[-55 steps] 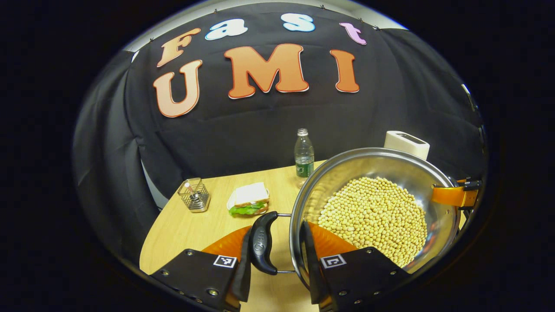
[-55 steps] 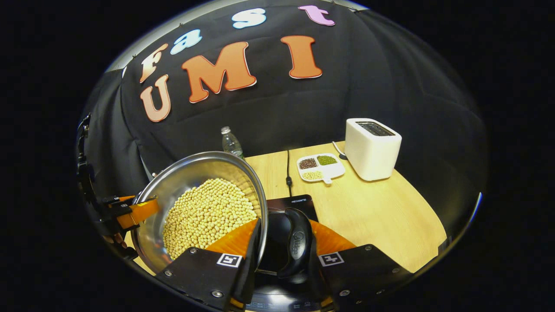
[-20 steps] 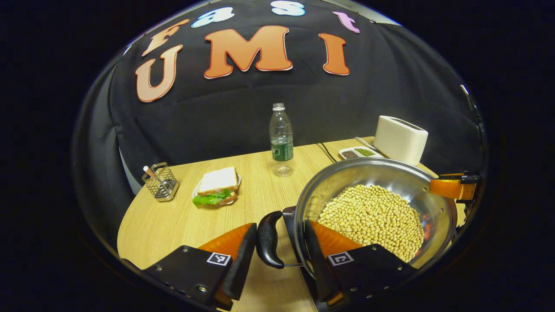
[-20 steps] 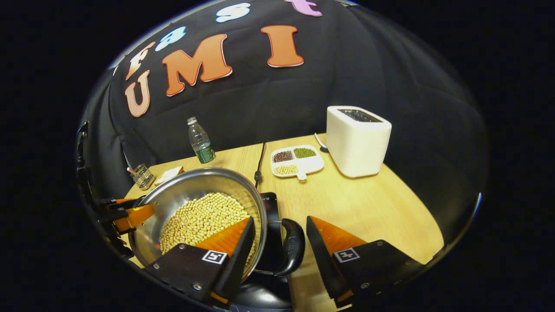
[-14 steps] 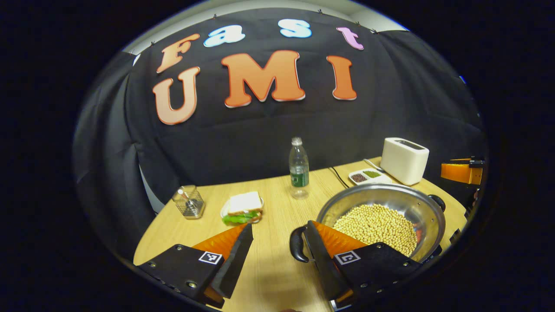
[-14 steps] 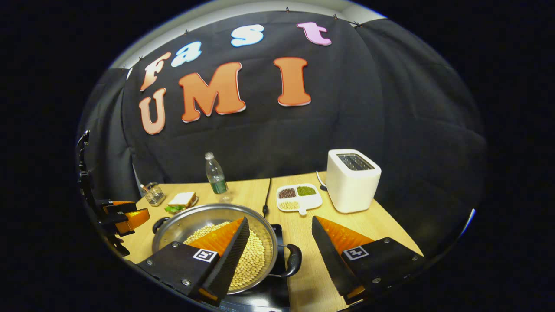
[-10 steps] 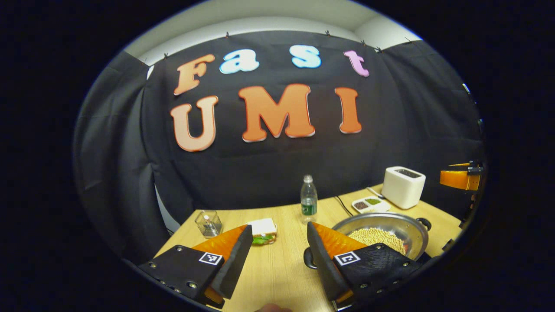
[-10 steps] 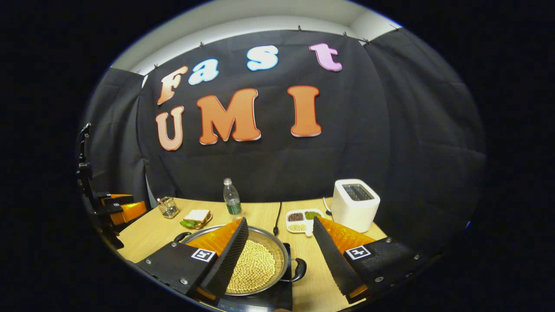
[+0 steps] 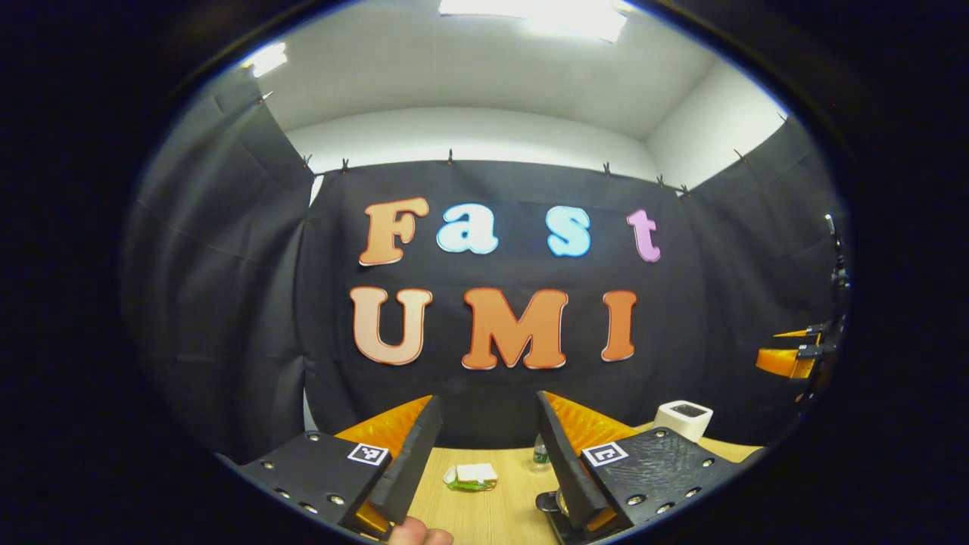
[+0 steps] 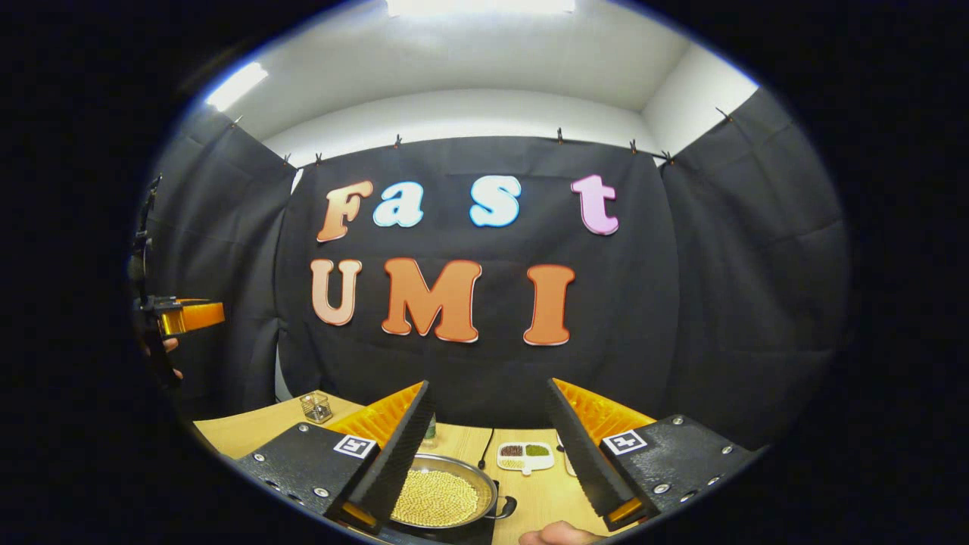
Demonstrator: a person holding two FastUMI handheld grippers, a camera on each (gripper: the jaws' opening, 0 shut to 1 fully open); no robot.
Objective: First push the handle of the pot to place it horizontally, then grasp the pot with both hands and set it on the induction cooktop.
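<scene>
We hold 2 grippers up high, well above the table (image 10: pixel 235 431). The left gripper (image 9: pixel 484 446) has its 2 fingers spread wide with nothing between them. The right gripper (image 10: pixel 484 446) is spread wide too and holds nothing.

In the right gripper view we see 1 pot (image 10: pixel 447 499) full of yellow beans, down near us. It sits on the dark induction cooktop (image 10: pixel 469 534). 1 black pot handle (image 10: pixel 507 506) sticks out flat on its right side.

Far back on the table are 1 tray (image 10: pixel 525 456) with 3 kinds of beans, 1 wire cup (image 10: pixel 316 407), 1 sandwich (image 9: pixel 471 477), 1 bottle (image 9: pixel 540 454) and 1 white toaster (image 9: pixel 683 418).
</scene>
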